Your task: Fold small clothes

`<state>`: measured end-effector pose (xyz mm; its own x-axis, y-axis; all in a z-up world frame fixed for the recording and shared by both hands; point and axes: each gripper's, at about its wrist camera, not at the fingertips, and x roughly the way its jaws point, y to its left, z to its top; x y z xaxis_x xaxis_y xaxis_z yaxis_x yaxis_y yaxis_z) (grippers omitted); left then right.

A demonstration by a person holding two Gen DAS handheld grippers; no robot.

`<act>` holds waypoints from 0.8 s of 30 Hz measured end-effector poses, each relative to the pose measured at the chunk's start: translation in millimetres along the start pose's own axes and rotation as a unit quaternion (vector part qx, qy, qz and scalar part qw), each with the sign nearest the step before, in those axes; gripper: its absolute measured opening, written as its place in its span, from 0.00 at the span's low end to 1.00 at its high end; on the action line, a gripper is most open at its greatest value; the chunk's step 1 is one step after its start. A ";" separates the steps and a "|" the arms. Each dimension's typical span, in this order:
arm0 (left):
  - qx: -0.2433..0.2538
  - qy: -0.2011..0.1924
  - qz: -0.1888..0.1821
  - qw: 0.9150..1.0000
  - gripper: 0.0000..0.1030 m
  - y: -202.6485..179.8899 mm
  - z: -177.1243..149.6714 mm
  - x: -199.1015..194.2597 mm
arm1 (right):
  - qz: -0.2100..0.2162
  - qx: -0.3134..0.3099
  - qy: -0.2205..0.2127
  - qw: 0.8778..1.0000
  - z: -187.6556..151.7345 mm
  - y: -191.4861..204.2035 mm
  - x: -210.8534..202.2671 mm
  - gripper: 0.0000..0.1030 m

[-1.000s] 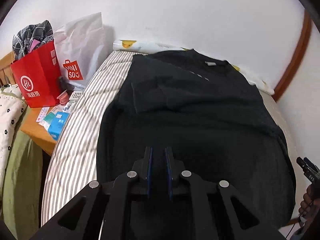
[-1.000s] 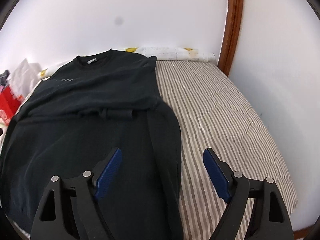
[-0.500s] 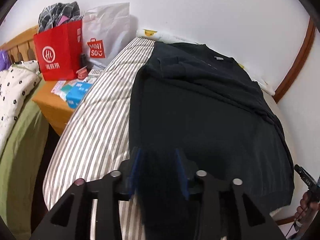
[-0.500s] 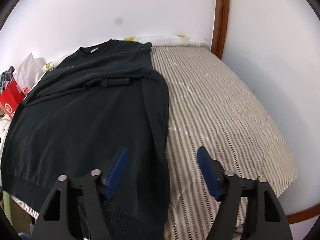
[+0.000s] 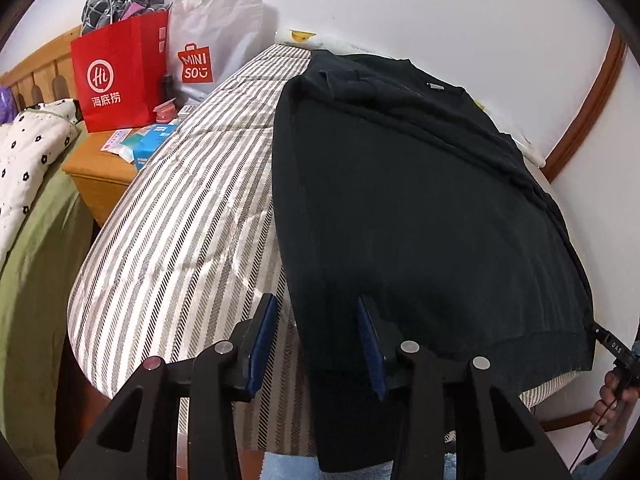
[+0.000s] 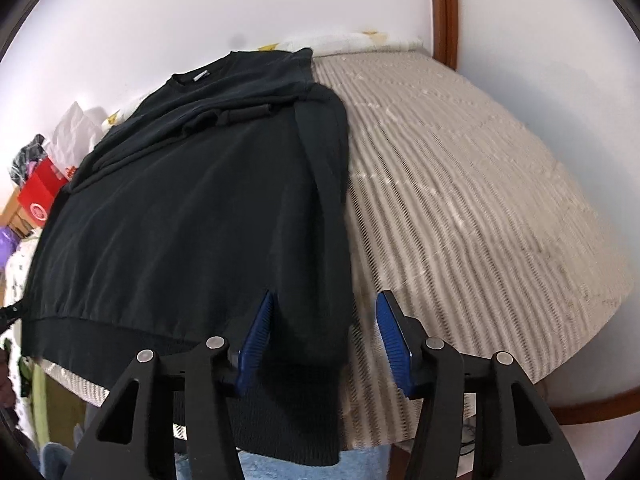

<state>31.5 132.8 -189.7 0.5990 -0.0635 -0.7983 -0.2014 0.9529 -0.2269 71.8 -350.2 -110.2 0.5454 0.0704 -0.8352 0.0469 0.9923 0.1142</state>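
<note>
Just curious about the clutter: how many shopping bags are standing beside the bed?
2: a red paper bag on the wooden nightstand, and a white plastic Miniso bag right beside it against the wall. Others may be hidden.

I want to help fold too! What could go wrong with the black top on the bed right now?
Maybe two things. The black sweatshirt hangs its bottom corners over the striped mattress edge, so it might slide off. Both the left gripper and right gripper are open around the hem corners; if they close on just one layer, or grab unevenly, the fold could come out crooked.
</note>
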 end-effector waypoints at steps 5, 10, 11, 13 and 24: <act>0.022 -0.002 0.012 1.000 0.36 -9.7 -3.8 0.6 | -0.005 -0.020 -0.016 1.000 1.7 11.2 6.1 0.36; 0.025 -0.002 0.017 1.000 0.23 -19.0 0.3 6.2 | -0.006 -0.018 -0.025 1.000 9.2 17.9 12.6 0.23; 0.021 -0.004 0.030 0.999 0.16 -19.7 1.1 6.8 | -0.004 -0.021 -0.026 0.999 9.2 18.9 12.1 0.11; 0.001 0.001 0.039 0.999 0.11 -18.4 3.7 6.7 | -0.009 -0.031 -0.033 0.999 7.6 20.1 7.9 0.09; -0.010 -0.055 -0.039 0.998 0.07 -11.4 -1.8 -57.8 | 0.039 -0.027 -0.080 0.996 -5.1 -3.1 -63.9 0.07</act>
<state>-2.3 125.1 -141.9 0.6943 -0.1035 -0.7122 -0.1653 0.9402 -0.2977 32.6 -357.2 -59.9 0.6725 0.1343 -0.7278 -0.0435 0.9889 0.1423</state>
